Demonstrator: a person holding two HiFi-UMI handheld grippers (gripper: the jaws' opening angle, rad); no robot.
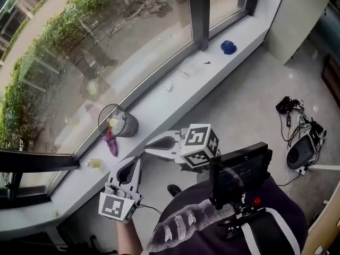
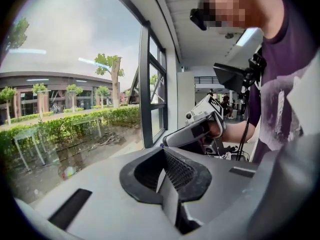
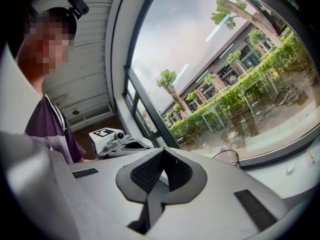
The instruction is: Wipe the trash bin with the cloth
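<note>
Where one bin (image 1: 129,125) stands, one cloth (image 1: 111,145) lies.

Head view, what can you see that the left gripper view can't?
Only the head view shows the trash bin on the window sill, the purple cloth right by it, a blue object and cables on the floor. Only the left gripper view shows the sky, a tall tree and the ceiling. Both show the hedge, the window frame and the right gripper.
</note>
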